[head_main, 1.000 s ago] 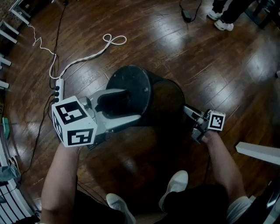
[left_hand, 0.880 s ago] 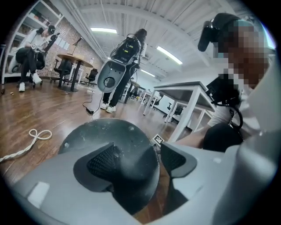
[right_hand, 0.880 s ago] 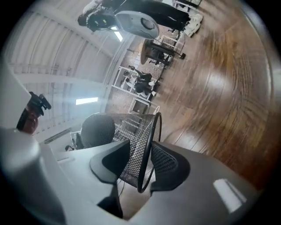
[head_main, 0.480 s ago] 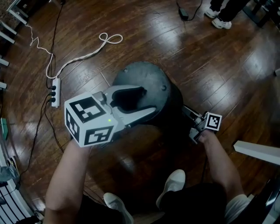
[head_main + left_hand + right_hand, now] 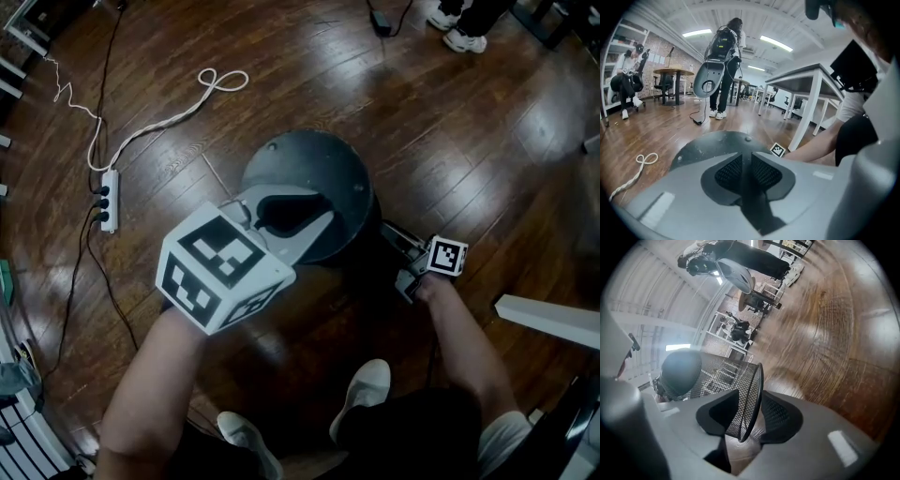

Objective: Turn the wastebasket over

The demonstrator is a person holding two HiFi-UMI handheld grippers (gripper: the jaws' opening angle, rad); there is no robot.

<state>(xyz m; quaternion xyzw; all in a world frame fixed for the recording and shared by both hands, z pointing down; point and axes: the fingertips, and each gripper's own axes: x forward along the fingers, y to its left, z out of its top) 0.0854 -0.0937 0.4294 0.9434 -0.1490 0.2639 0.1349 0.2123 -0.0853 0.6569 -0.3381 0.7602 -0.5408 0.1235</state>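
The black mesh wastebasket (image 5: pixel 314 169) stands with its round solid base facing up. My left gripper (image 5: pixel 326 211) lies over the near part of that base (image 5: pixel 708 145). Its jaws are closing, with only a narrow slit left between the pads (image 5: pixel 731 171) and nothing in it. My right gripper (image 5: pixel 396 242) reaches in low at the basket's right side. In the right gripper view the mesh wall and rim (image 5: pixel 752 394) run between the jaws of the right gripper (image 5: pixel 750 392), which are shut on them. The basket's mouth is hidden underneath.
A white power strip (image 5: pixel 103 202) and its looped cord (image 5: pixel 178 117) lie on the wooden floor at the left. My shoes (image 5: pixel 366 389) are close below the basket. A white board (image 5: pixel 553 323) sticks in at the right. Another person's shoes (image 5: pixel 459 37) are at the top.
The basket has tipped from leaning to base straight up. My left gripper has slid over the base and its wide jaws have come nearly together. The right gripper kept its hold and sank a little.
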